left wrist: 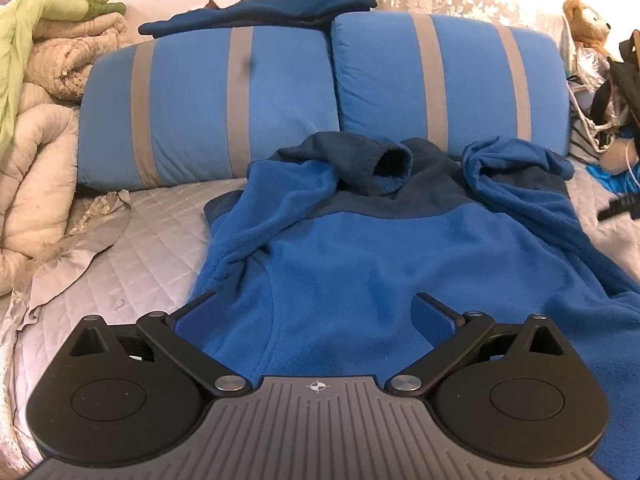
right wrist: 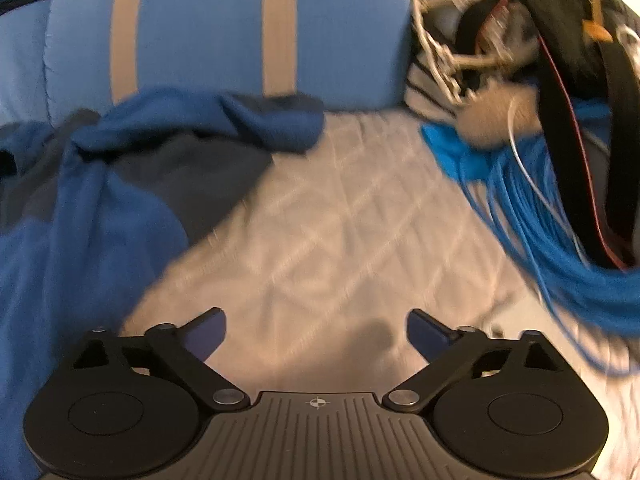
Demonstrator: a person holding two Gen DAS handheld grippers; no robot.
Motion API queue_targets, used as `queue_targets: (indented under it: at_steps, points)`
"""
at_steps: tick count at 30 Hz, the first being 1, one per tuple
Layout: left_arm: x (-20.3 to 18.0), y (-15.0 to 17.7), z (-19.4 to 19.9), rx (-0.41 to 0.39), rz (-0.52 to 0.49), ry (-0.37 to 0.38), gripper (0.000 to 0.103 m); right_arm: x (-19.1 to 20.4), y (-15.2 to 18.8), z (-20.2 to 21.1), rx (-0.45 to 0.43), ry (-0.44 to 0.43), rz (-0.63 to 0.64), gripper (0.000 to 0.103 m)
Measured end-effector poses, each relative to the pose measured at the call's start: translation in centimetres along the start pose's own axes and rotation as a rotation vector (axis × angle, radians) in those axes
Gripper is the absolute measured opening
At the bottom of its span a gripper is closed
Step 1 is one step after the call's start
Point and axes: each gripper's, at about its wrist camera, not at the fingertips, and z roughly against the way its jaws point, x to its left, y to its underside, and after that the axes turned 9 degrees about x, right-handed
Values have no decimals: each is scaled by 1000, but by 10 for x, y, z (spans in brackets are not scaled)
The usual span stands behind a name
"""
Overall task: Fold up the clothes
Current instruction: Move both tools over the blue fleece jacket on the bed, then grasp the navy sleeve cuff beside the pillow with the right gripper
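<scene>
Item: blue fleece pullover, two-tone, bright blue body with a darker navy yoke. It lies spread on the bed, which has a grey quilted cover; the collar end points toward the pillows. One sleeve is folded across the chest, its dark cuff open and facing outward. The other sleeve lies bunched along the far side of the garment.

Left gripper: jaws spread wide, holding nothing, poised over the lower body of the pullover. Whether the fingertips touch the fleece cannot be told from this angle.

Right gripper: jaws likewise spread wide and empty, over bare quilted cover, beside the pullover's edge. This view is smeared with motion blur, so fine detail is doubtful.

Surroundings: two blue pillows with grey stripes stand against the headboard, just behind the pullover. A dark blue garment lies on top of them. Cream and green bedding is heaped at one side. At the other side sit a teddy bear, a dark bag and bright blue cords.
</scene>
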Motion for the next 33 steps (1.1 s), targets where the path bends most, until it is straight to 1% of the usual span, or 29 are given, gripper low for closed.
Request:
queue_targets:
  at_steps: [4, 7, 9, 12, 15, 19, 22, 26, 29, 30, 33]
  points:
    - [3, -1, 0, 2, 11, 5, 103, 8, -26, 2, -46, -91, -36, 95]
    - [4, -1, -2, 7, 11, 12, 103, 14, -41, -1, -73, -124, -85, 95]
    - [6, -2, -2, 9, 15, 18, 103, 11, -50, -5, -89, -146, -135, 95]
    - [8, -2, -3, 11, 24, 28, 103, 6, -63, -10, -112, -178, -211, 89]
    - [7, -2, -5, 15, 22, 35, 103, 1, -77, -16, -136, -210, -288, 86]
    - [9, -1, -8, 22, 29, 55, 103, -20, -92, -30, -150, -232, -432, 77]
    - [14, -2, -10, 31, 51, 85, 103, -35, -98, -45, -142, -254, -530, 72]
    - [18, -2, -13, 41, 74, 112, 103, -47, -102, -66, -132, -290, -634, 71]
    - [16, -1, -14, 44, 70, 109, 103, -54, -101, -82, -128, -351, -730, 71]
    - [16, -1, -14, 44, 68, 107, 103, -55, -100, -85, -133, -362, -762, 71]
    - [15, -1, -14, 44, 66, 106, 103, -53, -94, -84, -172, -353, -833, 71]
